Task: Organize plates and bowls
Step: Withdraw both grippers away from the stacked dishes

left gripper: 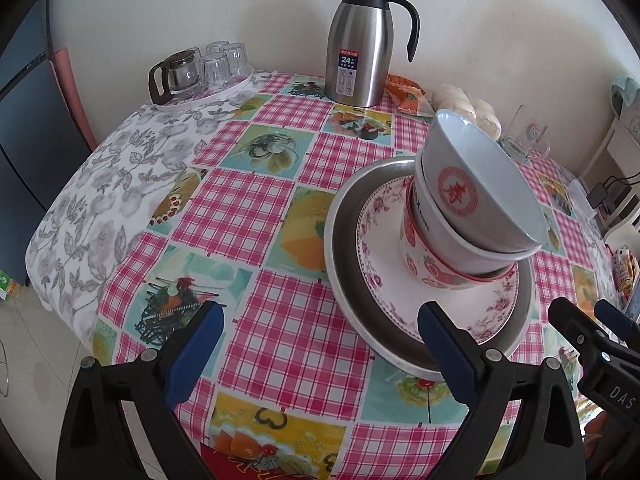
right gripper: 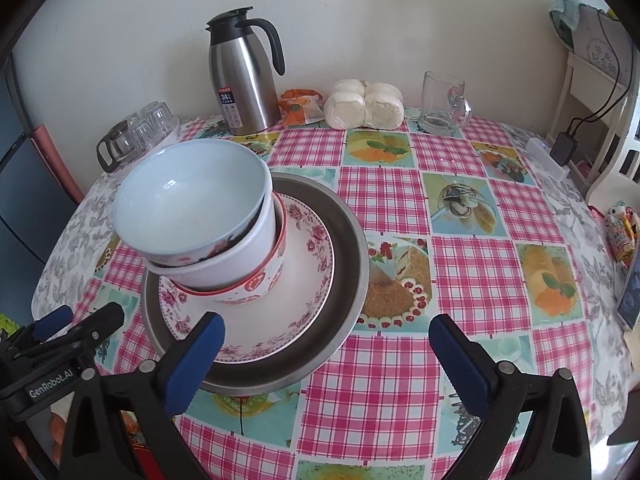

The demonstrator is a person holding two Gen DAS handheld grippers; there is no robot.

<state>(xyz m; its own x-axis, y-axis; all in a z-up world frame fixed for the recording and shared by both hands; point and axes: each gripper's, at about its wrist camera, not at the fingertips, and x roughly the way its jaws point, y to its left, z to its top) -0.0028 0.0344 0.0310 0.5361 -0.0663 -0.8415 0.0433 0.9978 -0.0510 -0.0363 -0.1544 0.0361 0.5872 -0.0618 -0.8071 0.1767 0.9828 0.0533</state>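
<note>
On the checked tablecloth (right gripper: 400, 208) sits a metal tray (right gripper: 352, 240), the landmark here. Inside it lies a floral plate (right gripper: 312, 280), and on that plate stands a stack of three nested bowls: a red-patterned bowl (right gripper: 268, 280) at the bottom, a white bowl (right gripper: 240, 256) in it, and a tilted pale bowl (right gripper: 188, 200) on top. The left gripper (left gripper: 320, 320) hangs at the tray's near-left rim, the right gripper (right gripper: 326, 334) at its near-right rim; both have their fingers spread wide, empty. Behind the tray stands a steel thermos jug (right gripper: 244, 80).
</note>
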